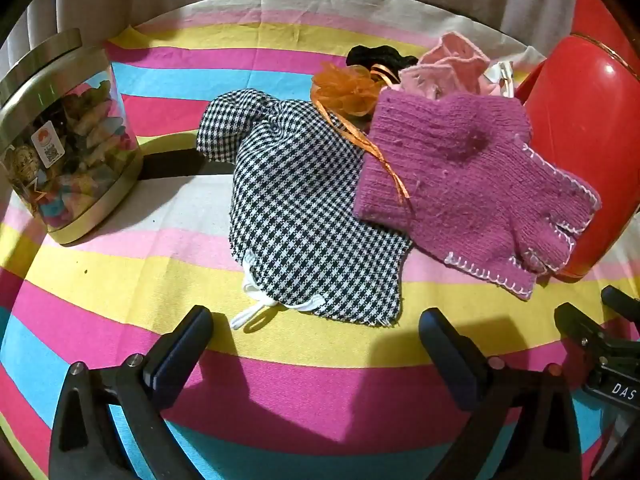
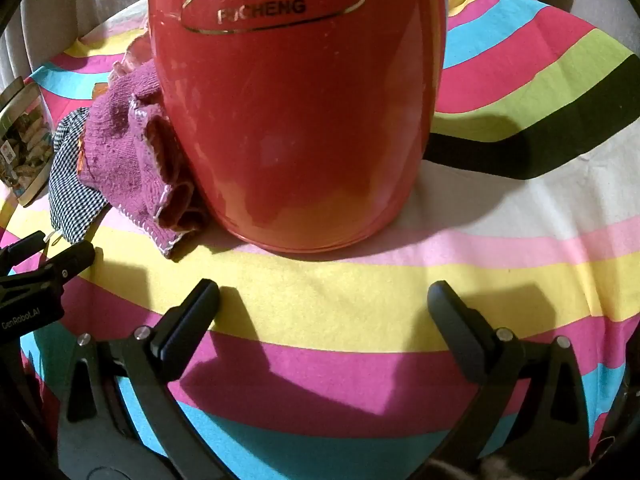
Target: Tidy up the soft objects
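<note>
Glove (image 1: 472, 184) and cloth (image 1: 304, 216) lie untouched; both grippers, left (image 1: 316, 344) and right (image 2: 324, 312), gape empty — next, reach and pinch one.

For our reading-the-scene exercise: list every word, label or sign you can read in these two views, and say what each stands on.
"FUCHENG", gold, inside a gold oval on the red container; its second letter is partly worn. The characters above it are too blurred to read.
"DAS", cut off at the frame edge, on the right tool.
"GenRobot.AI" on the left tool.
A white sticker with a QR code on the clear jar: too small to read.
</note>
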Demonstrator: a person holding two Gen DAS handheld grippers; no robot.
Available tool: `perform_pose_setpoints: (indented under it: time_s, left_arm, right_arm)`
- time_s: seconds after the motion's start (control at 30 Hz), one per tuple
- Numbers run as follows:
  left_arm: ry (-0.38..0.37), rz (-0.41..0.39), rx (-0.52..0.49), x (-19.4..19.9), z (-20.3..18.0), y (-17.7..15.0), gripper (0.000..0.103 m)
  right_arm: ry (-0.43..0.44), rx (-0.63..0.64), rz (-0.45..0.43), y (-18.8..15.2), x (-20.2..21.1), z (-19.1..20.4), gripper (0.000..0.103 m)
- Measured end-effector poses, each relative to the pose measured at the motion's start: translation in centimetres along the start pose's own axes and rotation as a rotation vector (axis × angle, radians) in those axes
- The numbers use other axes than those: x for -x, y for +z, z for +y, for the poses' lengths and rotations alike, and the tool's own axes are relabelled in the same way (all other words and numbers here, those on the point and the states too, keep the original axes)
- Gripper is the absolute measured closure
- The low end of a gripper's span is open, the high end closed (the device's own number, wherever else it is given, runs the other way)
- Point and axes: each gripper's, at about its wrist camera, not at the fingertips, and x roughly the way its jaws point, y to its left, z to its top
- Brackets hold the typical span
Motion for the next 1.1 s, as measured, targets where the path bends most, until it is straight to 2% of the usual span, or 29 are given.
perform_pose_setpoints:
  time_s: [1.1]
  left_arm:
    - [0.001,0.0,-0.001,0.05,-0.09,0.02,0.0]
  right_arm:
    - [-0.001,0.0,-0.002,0.12,-0.06,0.15,0.0]
